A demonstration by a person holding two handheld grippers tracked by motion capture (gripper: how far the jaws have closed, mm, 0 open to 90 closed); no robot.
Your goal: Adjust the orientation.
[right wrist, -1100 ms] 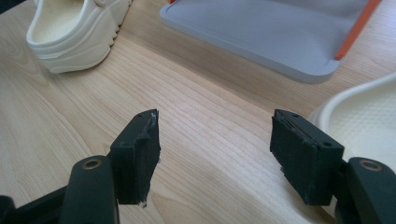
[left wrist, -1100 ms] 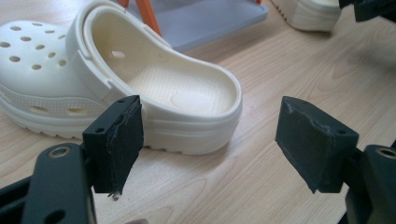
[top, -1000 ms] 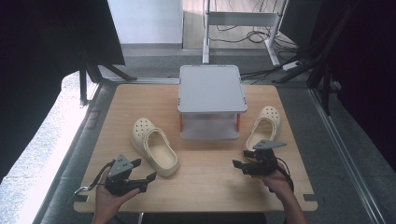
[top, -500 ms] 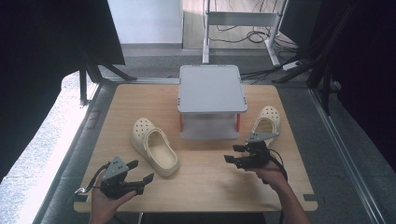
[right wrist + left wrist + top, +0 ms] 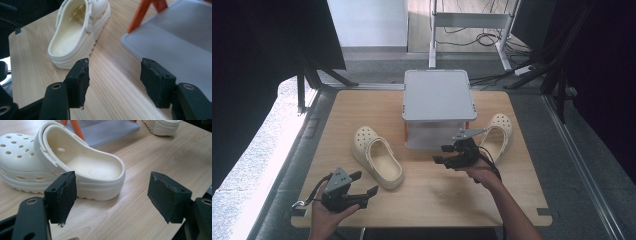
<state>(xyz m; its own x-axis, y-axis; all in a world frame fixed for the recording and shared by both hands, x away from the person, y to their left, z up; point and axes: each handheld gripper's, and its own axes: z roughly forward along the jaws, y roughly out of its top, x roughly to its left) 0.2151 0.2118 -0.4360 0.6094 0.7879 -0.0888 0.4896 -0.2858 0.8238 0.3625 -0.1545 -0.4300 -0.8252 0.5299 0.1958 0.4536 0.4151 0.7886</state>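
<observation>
Two cream clogs lie on the wooden table. The left clog (image 5: 377, 157) (image 5: 82, 167) (image 5: 75, 32) lies left of a grey two-level rack (image 5: 438, 95). The right clog (image 5: 497, 135) (image 5: 162, 125) lies at the rack's right front corner. My left gripper (image 5: 364, 184) (image 5: 112, 195) hovers near the table's front left, open, its jaws pointing at the left clog's heel. My right gripper (image 5: 442, 155) (image 5: 113, 77) is in front of the rack, pointing left. It is open, and its jaws have just been closing a little with nothing between them.
The rack has orange legs (image 5: 140, 15) and a grey bottom plate (image 5: 175, 37) (image 5: 110, 130) close to my right gripper's right jaw. Bare wood (image 5: 437, 195) spreads between the two grippers. Metal table legs and cables (image 5: 472, 30) are on the floor behind.
My right gripper moved left and slightly up, from beside the right clog to the front of the rack. The left gripper stayed put.
</observation>
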